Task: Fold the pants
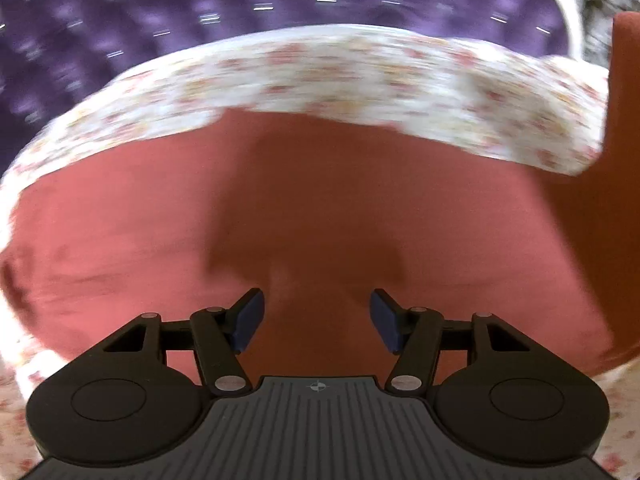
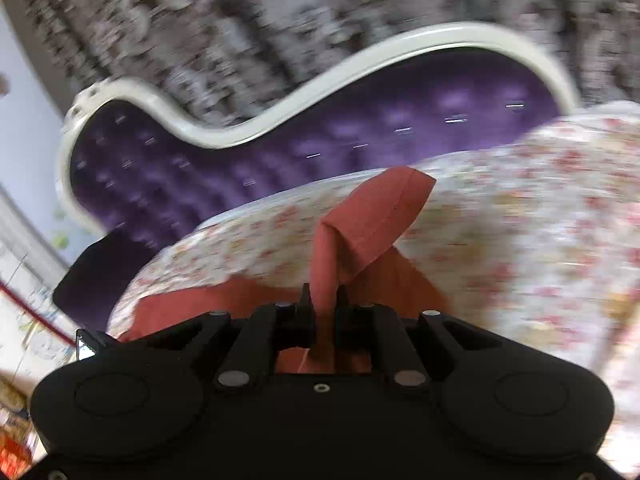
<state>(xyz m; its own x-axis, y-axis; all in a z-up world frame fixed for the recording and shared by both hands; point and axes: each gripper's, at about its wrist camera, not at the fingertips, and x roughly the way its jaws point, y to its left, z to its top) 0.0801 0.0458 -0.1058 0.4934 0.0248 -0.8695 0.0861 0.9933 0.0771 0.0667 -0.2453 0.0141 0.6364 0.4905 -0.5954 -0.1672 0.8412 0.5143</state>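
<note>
The rust-red pants (image 1: 320, 200) lie spread over a floral bedsheet (image 1: 360, 76), filling most of the left wrist view. My left gripper (image 1: 316, 320) hovers above them, open, with nothing between its blue pads (image 1: 250, 320). In the right wrist view my right gripper (image 2: 324, 312) is shut on a fold of the pants (image 2: 372, 216), which stands up out of the jaws and is lifted off the sheet. More red cloth (image 2: 224, 300) trails down to the left under it. Both views are motion-blurred.
A purple tufted headboard (image 2: 280, 148) with a white frame (image 2: 248, 128) runs along the far side of the bed. The floral sheet (image 2: 520, 220) spreads right. Patterned wallpaper (image 2: 280, 20) is behind. A dark cushion (image 2: 96, 272) sits by the bed's left corner.
</note>
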